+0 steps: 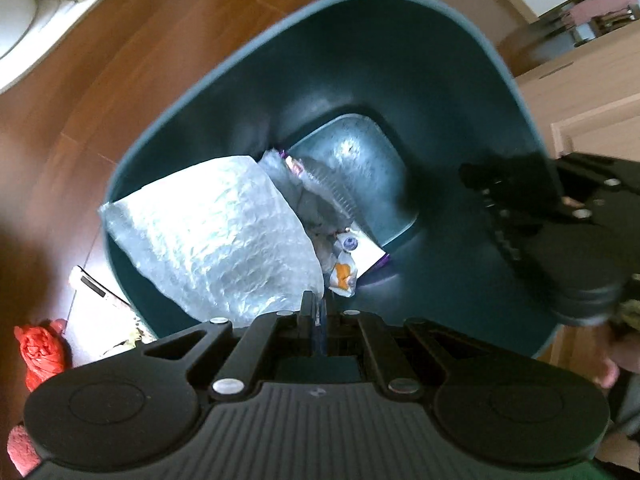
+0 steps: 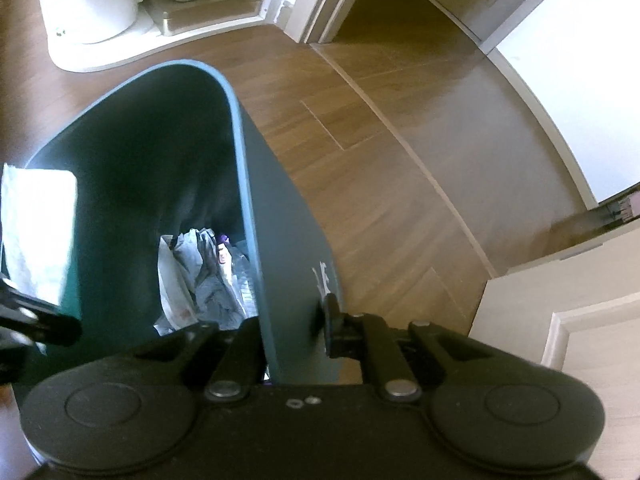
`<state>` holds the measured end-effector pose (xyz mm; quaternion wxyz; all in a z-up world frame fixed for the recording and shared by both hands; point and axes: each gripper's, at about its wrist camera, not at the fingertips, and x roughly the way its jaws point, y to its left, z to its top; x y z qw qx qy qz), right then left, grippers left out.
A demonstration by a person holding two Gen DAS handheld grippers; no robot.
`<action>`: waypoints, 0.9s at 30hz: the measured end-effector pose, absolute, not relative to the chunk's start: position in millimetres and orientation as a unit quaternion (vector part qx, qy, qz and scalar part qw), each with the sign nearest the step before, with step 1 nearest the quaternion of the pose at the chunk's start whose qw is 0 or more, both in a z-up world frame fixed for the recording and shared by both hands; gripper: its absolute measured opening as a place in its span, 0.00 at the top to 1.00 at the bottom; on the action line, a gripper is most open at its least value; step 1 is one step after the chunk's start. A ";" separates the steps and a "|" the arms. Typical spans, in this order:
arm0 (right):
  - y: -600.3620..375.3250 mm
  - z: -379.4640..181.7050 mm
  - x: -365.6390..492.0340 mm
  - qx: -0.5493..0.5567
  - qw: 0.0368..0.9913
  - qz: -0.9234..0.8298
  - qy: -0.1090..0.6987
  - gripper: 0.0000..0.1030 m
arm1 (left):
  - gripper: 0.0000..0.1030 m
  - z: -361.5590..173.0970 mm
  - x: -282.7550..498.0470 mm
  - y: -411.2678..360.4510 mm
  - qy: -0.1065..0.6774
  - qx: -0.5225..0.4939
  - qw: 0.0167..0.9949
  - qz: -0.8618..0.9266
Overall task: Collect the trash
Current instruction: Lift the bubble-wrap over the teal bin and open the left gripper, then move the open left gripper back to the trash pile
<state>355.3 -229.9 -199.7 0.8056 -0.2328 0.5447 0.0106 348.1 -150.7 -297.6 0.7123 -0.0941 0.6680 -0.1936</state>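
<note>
A dark teal trash bin (image 1: 400,60) stands on the wooden floor, seen from above. Inside lie a clear plastic bottle (image 1: 320,184) and snack wrappers (image 1: 348,264). My left gripper (image 1: 316,308) is shut on a sheet of clear bubble wrap (image 1: 216,232) that hangs inside the bin's near side. My right gripper (image 2: 296,328) is shut on the bin's wall (image 2: 292,264), one finger inside and one outside; it also shows in the left wrist view (image 1: 520,208). The bubble wrap shows in the right wrist view (image 2: 36,232) at the left.
A crumpled red bag (image 1: 40,352) and a white paper item (image 1: 100,312) lie on the floor (image 2: 400,168) beside the bin. A white appliance (image 2: 88,4) and containers stand at the back. Beige cabinet fronts (image 2: 560,320) are at the right.
</note>
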 end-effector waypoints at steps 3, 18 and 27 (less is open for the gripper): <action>-234.1 -199.7 355.8 -0.229 0.806 0.011 0.545 0.90 | 0.98 -306.9 350.3 -156.1 0.675 -0.088 0.705 -0.196; -235.7 -197.2 359.2 -0.211 0.807 0.012 0.552 0.88 | 0.75 -328.5 330.0 -155.8 0.692 -0.092 0.681 -0.223; -239.0 -196.7 364.5 -0.184 0.810 -0.001 0.557 0.87 | 0.50 -299.9 327.4 -129.2 0.657 -0.104 0.713 -0.221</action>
